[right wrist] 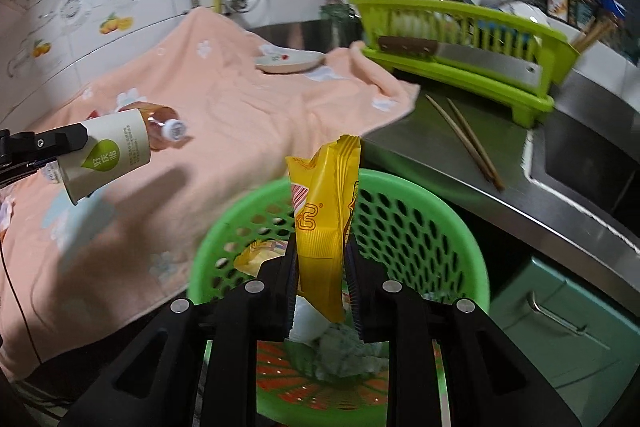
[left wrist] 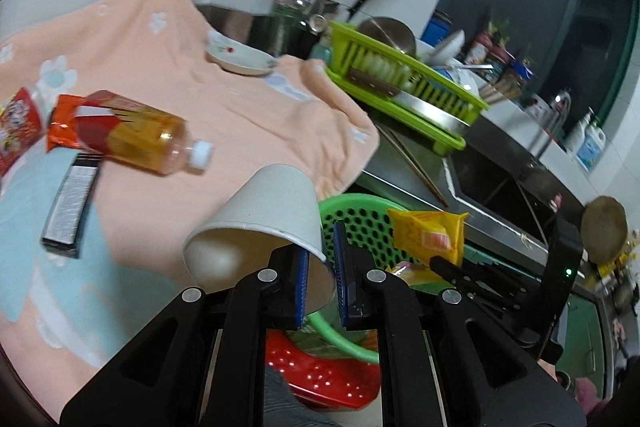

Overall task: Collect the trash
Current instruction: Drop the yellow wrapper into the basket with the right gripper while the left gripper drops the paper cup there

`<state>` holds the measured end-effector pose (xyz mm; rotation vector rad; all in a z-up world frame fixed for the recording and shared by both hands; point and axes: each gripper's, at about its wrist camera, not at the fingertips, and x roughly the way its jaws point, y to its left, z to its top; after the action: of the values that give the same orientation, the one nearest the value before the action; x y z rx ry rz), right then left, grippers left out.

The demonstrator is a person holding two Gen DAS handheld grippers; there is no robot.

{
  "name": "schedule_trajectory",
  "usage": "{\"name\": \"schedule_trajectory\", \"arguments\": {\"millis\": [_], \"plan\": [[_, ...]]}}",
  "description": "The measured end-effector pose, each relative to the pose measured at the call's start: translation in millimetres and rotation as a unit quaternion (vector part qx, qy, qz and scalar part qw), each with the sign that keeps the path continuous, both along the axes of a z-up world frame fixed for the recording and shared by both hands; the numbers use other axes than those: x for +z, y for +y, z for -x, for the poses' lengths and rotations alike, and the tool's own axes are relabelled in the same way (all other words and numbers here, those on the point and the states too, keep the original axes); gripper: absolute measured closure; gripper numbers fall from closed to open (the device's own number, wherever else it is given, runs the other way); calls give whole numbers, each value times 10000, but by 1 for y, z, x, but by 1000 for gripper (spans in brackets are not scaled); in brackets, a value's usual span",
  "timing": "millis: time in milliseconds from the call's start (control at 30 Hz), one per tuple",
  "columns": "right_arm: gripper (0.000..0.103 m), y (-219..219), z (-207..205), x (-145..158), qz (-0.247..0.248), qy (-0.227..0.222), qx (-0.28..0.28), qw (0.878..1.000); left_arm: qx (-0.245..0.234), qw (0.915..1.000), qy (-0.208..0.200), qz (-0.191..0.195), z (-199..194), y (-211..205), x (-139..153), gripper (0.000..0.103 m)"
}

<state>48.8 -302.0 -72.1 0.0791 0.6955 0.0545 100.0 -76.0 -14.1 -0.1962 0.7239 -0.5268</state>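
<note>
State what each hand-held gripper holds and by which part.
Left hand-held gripper: white paper cup, pinched at its rim wall. Right hand-held gripper: yellow snack wrapper, clamped at its lower end.

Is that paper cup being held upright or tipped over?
Tipped. The paper cup lies on its side in the left gripper, mouth facing the camera, base pointing away over the peach towel.

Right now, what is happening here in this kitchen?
A person is collecting trash with two handheld grippers. The left gripper pinches the rim of a paper cup beside the green basket. The right gripper holds a yellow snack wrapper over that basket. A tea bottle and other wrappers lie on the peach towel.
</note>
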Motion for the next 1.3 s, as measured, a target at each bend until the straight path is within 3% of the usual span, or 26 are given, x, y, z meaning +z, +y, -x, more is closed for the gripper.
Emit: {"name": "schedule_trajectory", "arguments": {"millis": [133, 267, 700, 967, 1300], "plan": [[77, -14, 3, -6, -15, 52, -165, 9998, -239, 9997, 12, -62, -2, -21, -3, 92], [63, -24, 7, -8, -29, 58, -281, 9996, -476, 9988, 30, -130, -4, -43, -5, 92], [42, -38, 20, -7, 6, -71, -374, 9993, -1023, 9939, 306, -273, -6, -91, -27, 90], [38, -41, 23, -10, -79, -61, -383, 9992, -1117, 9929, 286, -286, -2, -100, -30, 60], [29, -26, 17, -5, -118, -65, -64, 9999, -585, 9975, 95, -386, -2, -64, -15, 51]]}}
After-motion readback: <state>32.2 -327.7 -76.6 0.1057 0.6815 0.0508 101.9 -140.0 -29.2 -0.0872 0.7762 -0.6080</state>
